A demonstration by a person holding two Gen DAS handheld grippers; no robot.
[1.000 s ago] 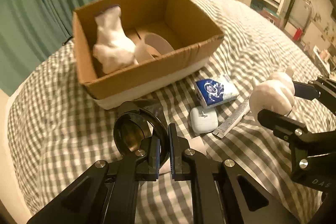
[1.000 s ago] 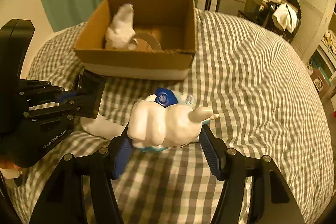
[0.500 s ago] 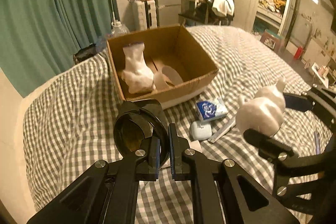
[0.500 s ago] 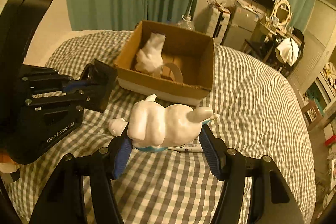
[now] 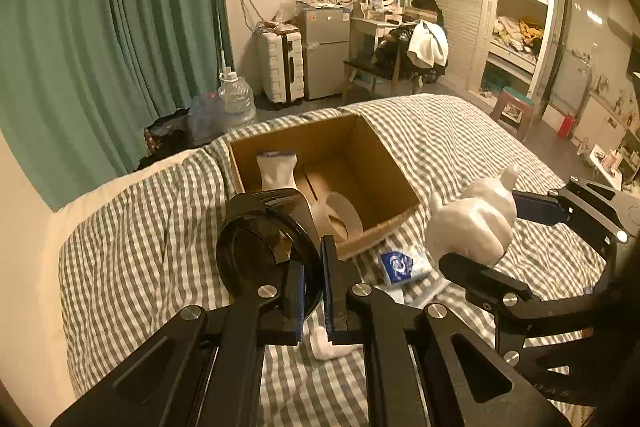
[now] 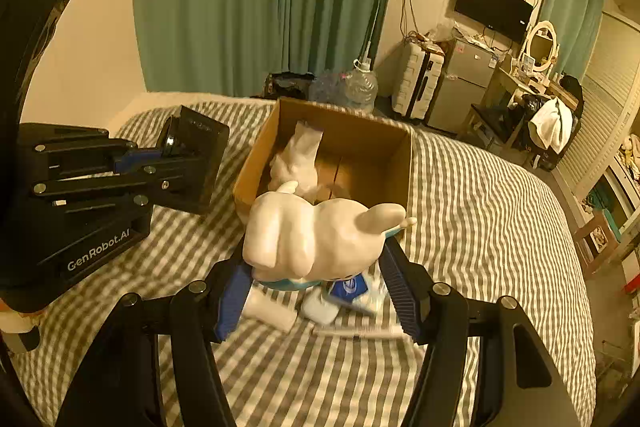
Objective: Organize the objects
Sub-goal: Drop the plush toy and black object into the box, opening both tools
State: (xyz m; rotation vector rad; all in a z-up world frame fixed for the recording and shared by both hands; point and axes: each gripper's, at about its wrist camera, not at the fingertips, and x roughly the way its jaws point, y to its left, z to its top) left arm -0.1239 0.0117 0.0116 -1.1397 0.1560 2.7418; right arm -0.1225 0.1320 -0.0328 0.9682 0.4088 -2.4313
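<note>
My left gripper (image 5: 314,267) is shut on the rim of a black round-mouthed container (image 5: 260,251), held up above the checked bed. In the right wrist view that container (image 6: 200,163) hangs at the left, in front of the box. My right gripper (image 6: 316,273) is shut on a white animal figure (image 6: 312,239), lifted off the bed. The same figure (image 5: 472,223) shows at the right in the left wrist view. An open cardboard box (image 5: 384,171) stands on the bed beyond both grippers. It holds a white bag (image 5: 276,171) and a tape roll (image 5: 340,211).
On the bed below the figure lie a blue tissue pack (image 6: 352,287), a white earbud case (image 6: 320,309), a thin tube (image 6: 360,333) and a white bottle (image 6: 268,311). Green curtains, water jugs, a suitcase and a small fridge stand past the bed's far edge.
Both grippers have risen with their objects still held. The bed, the box and the loose items now sit lower and smaller in both views, and more of the room shows.
</note>
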